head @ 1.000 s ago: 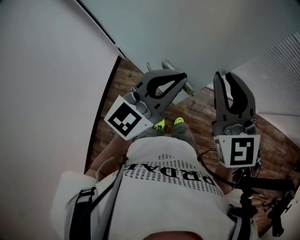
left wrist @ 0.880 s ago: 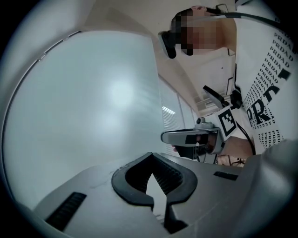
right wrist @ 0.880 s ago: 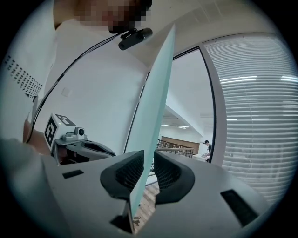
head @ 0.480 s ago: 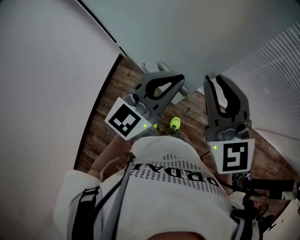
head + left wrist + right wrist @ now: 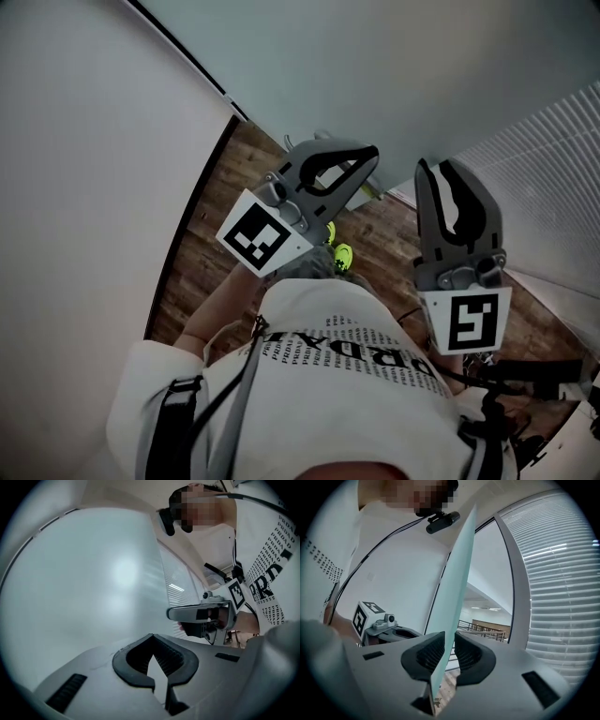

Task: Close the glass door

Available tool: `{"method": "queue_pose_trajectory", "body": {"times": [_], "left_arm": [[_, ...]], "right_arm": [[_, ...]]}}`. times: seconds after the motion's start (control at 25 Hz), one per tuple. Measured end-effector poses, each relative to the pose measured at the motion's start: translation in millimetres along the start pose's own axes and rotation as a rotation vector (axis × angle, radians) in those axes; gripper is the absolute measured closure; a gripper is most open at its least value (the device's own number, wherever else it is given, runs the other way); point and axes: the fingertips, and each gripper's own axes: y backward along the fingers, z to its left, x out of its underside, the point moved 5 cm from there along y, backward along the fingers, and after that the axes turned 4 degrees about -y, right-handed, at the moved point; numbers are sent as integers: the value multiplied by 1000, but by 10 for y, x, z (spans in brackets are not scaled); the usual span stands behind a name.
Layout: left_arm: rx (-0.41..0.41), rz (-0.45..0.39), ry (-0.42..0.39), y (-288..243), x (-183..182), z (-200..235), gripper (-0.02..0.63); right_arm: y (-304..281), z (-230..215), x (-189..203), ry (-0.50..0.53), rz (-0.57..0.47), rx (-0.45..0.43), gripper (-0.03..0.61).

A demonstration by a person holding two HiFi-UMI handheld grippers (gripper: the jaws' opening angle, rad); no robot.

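The frosted, pale green glass door [image 5: 375, 66] fills the top of the head view above the wooden floor. Its free edge [image 5: 457, 588] runs between the jaws of my right gripper [image 5: 444, 651], which is shut on it. In the head view my right gripper [image 5: 436, 171] points up at the door's lower edge. To its left my left gripper [image 5: 368, 157] is shut with nothing held, tips close to the door's face [image 5: 93, 588]. I cannot tell whether they touch the glass. The left gripper view shows its jaws [image 5: 157, 656] meeting before the frosted pane.
A white wall [image 5: 84, 187] stands at the left, its dark base strip along the wooden floor [image 5: 206, 253]. A slatted blind [image 5: 553, 169] covers the glazing on the right. Beyond the door gap a railing [image 5: 483, 627] shows. Black stands and cables [image 5: 525, 375] lie behind at lower right.
Both grippers have shifted slightly, the right one still on the door's edge. The slatted blind fills more of the right gripper view. The person's feet have stepped.
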Motion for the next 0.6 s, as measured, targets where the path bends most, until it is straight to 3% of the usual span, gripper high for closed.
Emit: {"method": "queue_pose_trajectory", "body": {"times": [0.24,0.44,0.6], "left_arm": [[-10,-15,-11,12,68,2,615],[47,-7,3,-3,64,0,615],[47,-26,17,-25,79,-10,615]], "right_arm": [[-54,43,121,-5,3,-39,535],[-77,53,39,-1,-6,-3,535],[-85,61,18,6,-1,-2,535]]}}
